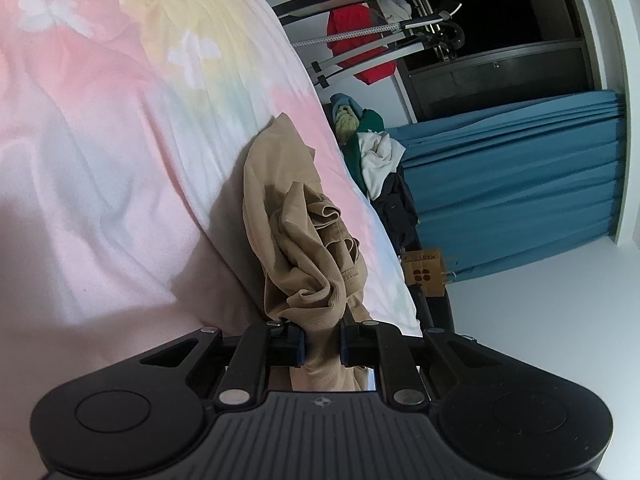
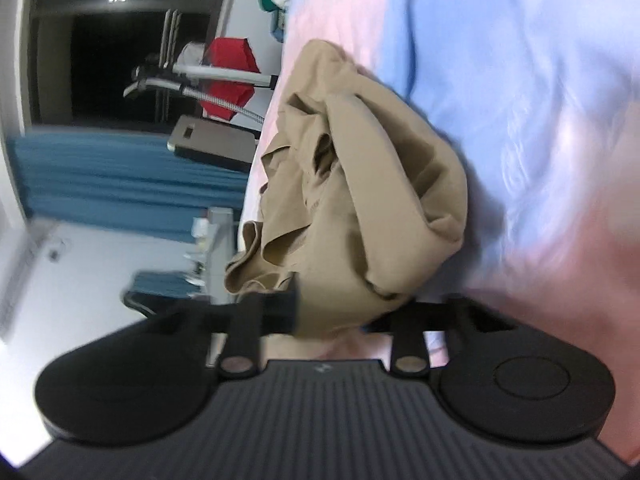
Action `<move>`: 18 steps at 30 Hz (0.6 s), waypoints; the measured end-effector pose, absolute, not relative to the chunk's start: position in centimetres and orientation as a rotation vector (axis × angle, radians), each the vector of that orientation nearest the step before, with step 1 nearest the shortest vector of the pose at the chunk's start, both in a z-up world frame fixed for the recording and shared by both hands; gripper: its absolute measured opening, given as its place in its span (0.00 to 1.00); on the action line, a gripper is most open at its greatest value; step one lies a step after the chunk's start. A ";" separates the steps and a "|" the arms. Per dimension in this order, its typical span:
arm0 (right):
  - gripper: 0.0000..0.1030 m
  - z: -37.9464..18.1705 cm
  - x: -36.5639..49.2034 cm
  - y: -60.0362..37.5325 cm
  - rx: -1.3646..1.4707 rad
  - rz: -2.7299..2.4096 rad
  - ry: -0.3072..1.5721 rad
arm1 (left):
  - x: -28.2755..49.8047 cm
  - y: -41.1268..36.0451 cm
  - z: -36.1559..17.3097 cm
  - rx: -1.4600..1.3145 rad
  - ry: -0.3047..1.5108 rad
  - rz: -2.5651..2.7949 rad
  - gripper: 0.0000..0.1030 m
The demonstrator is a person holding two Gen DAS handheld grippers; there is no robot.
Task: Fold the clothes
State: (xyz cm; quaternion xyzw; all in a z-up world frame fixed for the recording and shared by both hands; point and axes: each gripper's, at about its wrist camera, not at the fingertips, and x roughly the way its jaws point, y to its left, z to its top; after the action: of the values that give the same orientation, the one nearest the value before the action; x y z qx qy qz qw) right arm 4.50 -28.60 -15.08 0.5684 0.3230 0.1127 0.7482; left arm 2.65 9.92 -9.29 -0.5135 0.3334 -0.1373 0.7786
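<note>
Both claws, left claw (image 1: pixel 322 346) and right claw (image 2: pixel 334 312), clamp the crumpled tan garment (image 1: pixel 304 240) near the bed (image 1: pixel 100 160) edge; folding seems barely begun.

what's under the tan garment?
The tan garment lies bunched on the pastel bedspread, which shows all around it. Both the left gripper and the right gripper pinch it. The bedspread directly beneath is covered.
</note>
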 end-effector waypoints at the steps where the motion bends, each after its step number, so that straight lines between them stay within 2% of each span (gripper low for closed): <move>1: 0.14 -14.4 4.5 -28.5 1.191 0.251 0.689 | 2.7 10.0 -9.3 -1.125 0.724 -0.300 0.14; 5: 0.13 -10.9 4.6 -28.5 1.081 0.264 0.645 | 2.9 10.5 -7.6 -1.163 0.721 -0.314 0.13; 12: 0.13 -2.6 2.5 -28.8 0.963 0.289 0.533 | -0.6 10.0 -1.0 -1.094 0.644 -0.370 0.13; 18: 0.13 -4.2 -4.6 -29.1 0.951 0.254 0.626 | -9.2 9.2 -1.8 -1.069 0.709 -0.340 0.13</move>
State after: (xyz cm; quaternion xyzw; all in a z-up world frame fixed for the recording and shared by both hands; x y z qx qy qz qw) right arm -4.64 -29.05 -4.21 0.4489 0.2958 0.1198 0.8346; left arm -9.17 9.24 -1.80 -0.4963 0.3291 -0.1577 0.7877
